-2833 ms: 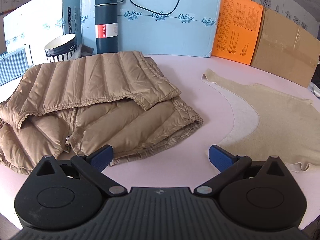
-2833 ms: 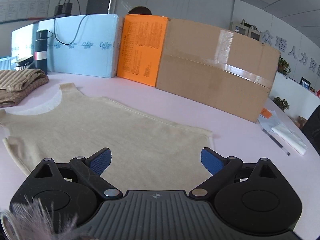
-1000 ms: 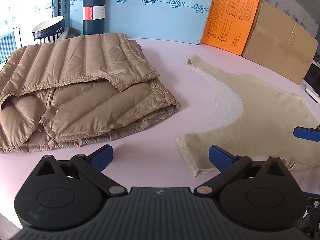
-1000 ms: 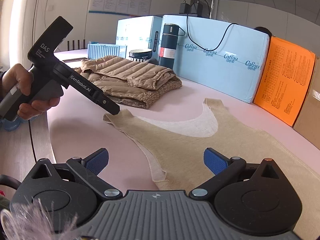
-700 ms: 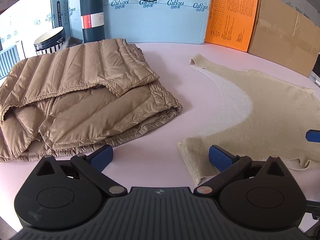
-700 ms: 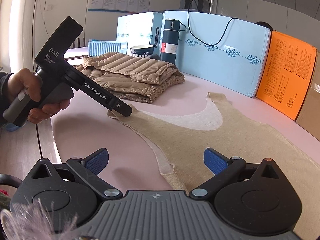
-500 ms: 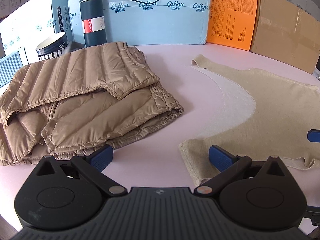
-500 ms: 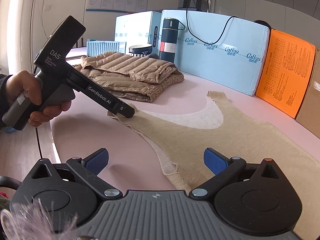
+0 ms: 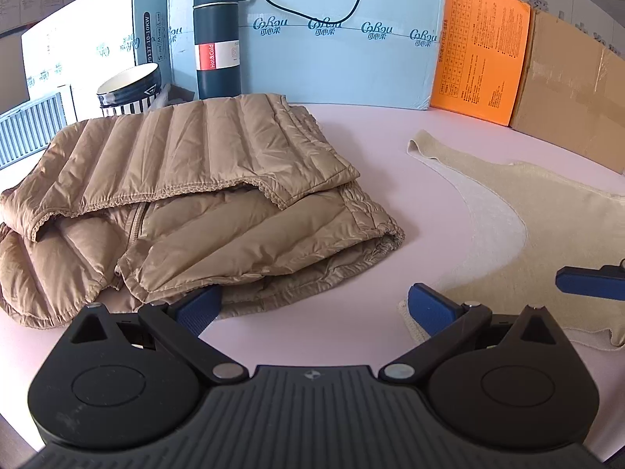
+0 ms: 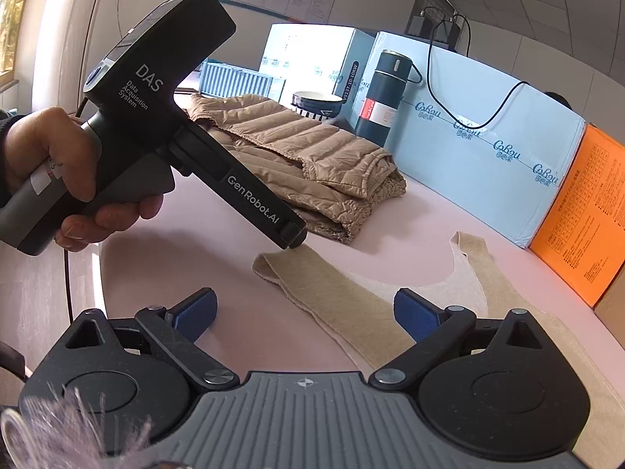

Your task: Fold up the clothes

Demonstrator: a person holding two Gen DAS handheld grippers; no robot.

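Observation:
A beige knit vest lies flat on the pink table, its near shoulder strap toward me. My left gripper is open and empty, just above the table by that strap's end; its body also shows in the right wrist view. My right gripper is open and empty, low over the strap. One of its blue pads shows at the right edge of the left wrist view. A folded tan down jacket lies at the left.
Behind the jacket stand a dark flask, a striped bowl and a light blue box. An orange box and a cardboard box line the back right. The table's near edge is at my left hand.
My left gripper has moved closer to the near strap end. My right gripper has swung left and come down over the strap, close to the left gripper.

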